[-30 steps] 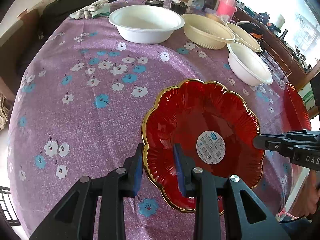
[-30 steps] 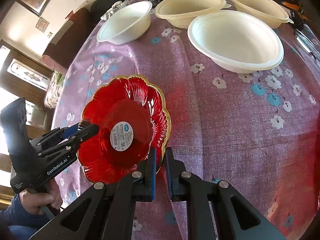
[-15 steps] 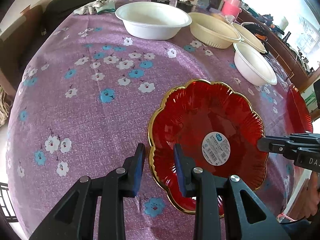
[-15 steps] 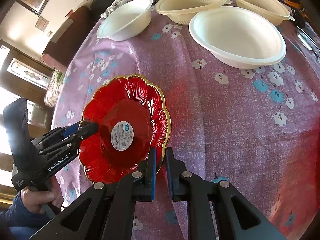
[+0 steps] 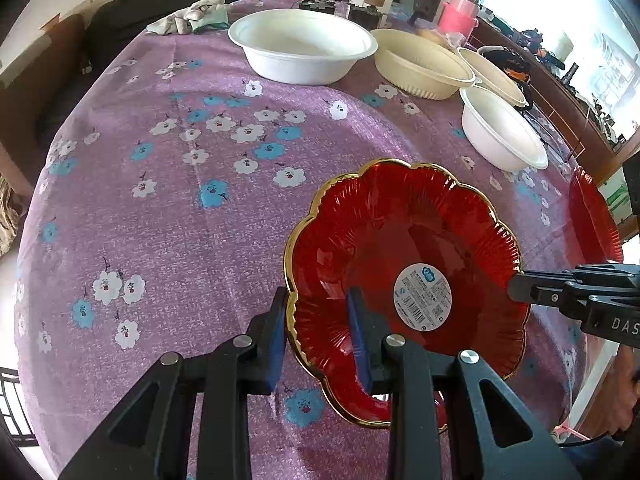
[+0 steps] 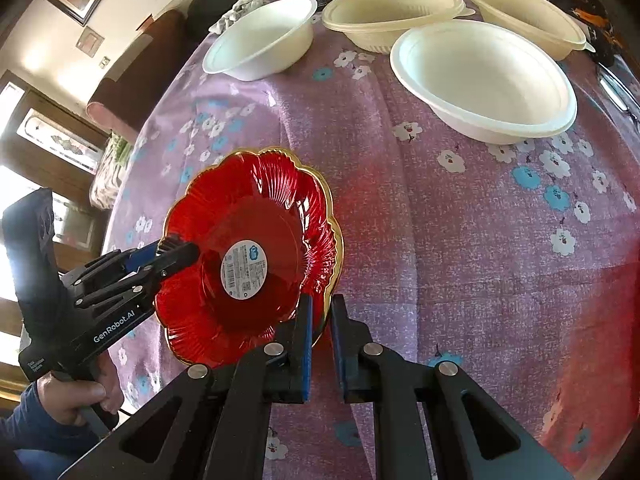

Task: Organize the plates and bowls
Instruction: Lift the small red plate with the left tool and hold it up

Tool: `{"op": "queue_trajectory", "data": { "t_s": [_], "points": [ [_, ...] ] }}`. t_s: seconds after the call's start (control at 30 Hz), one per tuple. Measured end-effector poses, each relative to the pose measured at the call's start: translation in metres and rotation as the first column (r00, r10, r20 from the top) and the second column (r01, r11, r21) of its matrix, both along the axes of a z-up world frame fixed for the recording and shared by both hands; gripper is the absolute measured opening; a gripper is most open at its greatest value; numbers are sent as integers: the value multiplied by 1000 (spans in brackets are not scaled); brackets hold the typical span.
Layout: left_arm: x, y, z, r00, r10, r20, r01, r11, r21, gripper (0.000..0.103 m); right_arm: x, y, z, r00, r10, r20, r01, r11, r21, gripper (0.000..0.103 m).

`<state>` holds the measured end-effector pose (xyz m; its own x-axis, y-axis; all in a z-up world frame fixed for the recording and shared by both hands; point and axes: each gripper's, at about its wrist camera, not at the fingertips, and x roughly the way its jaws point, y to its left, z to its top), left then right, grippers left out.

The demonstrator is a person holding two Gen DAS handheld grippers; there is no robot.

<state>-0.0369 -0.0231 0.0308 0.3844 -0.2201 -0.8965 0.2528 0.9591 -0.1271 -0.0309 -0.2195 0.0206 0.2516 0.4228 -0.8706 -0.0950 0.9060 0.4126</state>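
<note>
- Red glass plate [image 5: 404,264] with a gilt scalloped rim is sitting lifted and tilted over the purple floral tablecloth [image 5: 168,208], a round label [image 6: 244,270] stuck at its centre.
- Left gripper [image 5: 316,336] is clamping the plate's near rim, one pad outside and one inside.
- Right gripper [image 6: 319,332] is pinching the opposite rim, jaws nearly closed on the edge.
- Four bowls are standing apart behind the plate, all empty: white bowl [image 5: 302,52], cream ribbed bowl [image 5: 424,64], second cream bowl [image 5: 492,74], smaller white bowl [image 5: 500,136].
- Another red plate [image 5: 592,220] is showing at the table's right edge.
- Gloves [image 5: 192,20] and a pink jar [image 5: 458,14] are lying along the far edge.
</note>
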Motion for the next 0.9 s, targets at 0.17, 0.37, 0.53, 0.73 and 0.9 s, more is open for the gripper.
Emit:
{"op": "queue_trajectory", "data": {
  "t_s": [0.17,0.37,0.53,0.73,0.9],
  "points": [
    [-2,1,-1,1000,4,-3,-4,1000,1,27,1,2,-1,1000,3,-4,-3,1000,1,11],
    [-4,1,2,1000,9,5,-9,1000,0,27,0,2,0,1000,6,2,-6,1000,2,11],
    [-4,2,5,1000,13,12,-14,1000,0,27,-2,1,2,1000,8,7,-8,1000,4,11],
    [-5,2,11,1000,19,23,-19,1000,1,27,-3,-1,6,1000,11,15,-11,1000,6,11],
    [-6,1,13,999,25,29,-25,1000,2,27,-4,-4,10,1000,15,22,-15,1000,10,11]
  ]
}}
